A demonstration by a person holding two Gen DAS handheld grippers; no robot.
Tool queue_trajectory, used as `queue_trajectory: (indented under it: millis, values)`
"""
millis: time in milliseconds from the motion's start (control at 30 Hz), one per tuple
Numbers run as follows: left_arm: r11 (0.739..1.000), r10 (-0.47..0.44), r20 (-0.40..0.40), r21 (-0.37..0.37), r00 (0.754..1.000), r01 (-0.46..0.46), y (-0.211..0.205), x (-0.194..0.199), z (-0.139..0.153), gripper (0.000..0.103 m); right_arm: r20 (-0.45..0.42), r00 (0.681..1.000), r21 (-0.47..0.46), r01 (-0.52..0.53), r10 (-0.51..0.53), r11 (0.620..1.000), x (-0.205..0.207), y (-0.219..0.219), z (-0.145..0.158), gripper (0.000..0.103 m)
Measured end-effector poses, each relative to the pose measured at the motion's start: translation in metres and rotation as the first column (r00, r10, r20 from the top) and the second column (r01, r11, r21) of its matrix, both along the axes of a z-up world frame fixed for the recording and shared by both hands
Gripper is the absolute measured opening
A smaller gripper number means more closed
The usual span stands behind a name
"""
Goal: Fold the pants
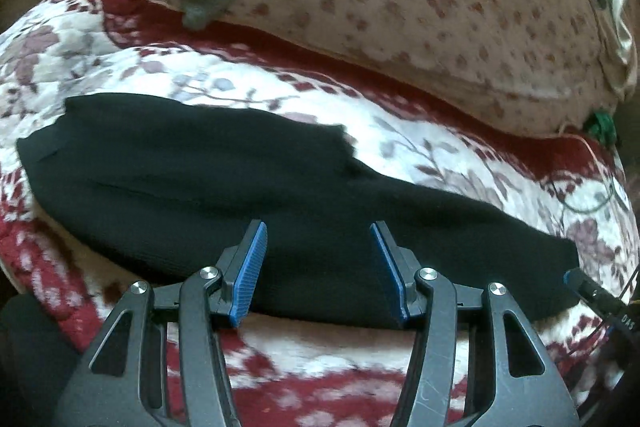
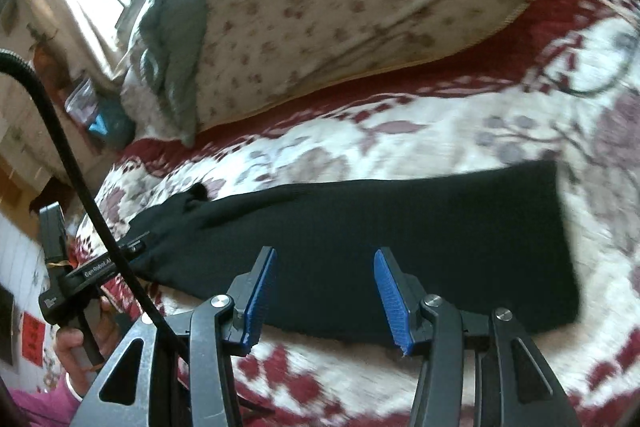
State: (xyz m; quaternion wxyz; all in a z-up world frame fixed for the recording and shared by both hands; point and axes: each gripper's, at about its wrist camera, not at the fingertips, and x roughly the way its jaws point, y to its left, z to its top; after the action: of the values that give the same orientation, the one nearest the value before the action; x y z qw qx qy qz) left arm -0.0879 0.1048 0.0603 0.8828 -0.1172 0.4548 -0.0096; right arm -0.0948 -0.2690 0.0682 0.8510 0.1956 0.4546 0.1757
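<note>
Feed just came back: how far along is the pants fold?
Done: black pants lie as one long flat strip on the floral bedspread, legs apparently stacked. In hand: nothing; left gripper and right gripper are open above them. Left: the crosswise folds.

Both hand-held grippers [image 1: 318,263] [image 2: 325,297] empty, agape

Both wrist cams close above, tilted down toward 12 o'clock, sharing the black knit folded pants [image 1: 240,183] [image 2: 400,235] on the red-and-white floral quilt [image 1: 160,75] [image 2: 360,147].
</note>
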Motion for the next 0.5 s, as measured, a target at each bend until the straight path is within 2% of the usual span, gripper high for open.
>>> queue_trajectory:
  millis: [300,367,500]
  values:
    - [0.987,-0.161,-0.015,-0.016,0.987,0.161,-0.057,0.013,-0.002,0.053,-0.054,0.979,-0.056,0.192,-0.195,0.980,-0.018,-0.078,-0.011,0.056]
    - [0.982,-0.191,-0.022,-0.011,0.981,0.191,-0.070,0.017,-0.003,0.053,-0.076,0.973,-0.058,0.214,-0.218,0.975,-0.014,-0.090,-0.015,0.065]
    - [0.972,-0.233,-0.040,0.006,0.972,0.234,-0.092,0.025,-0.009,0.053,-0.095,0.974,-0.064,0.201,-0.206,0.978,0.000,-0.095,-0.024,0.064]
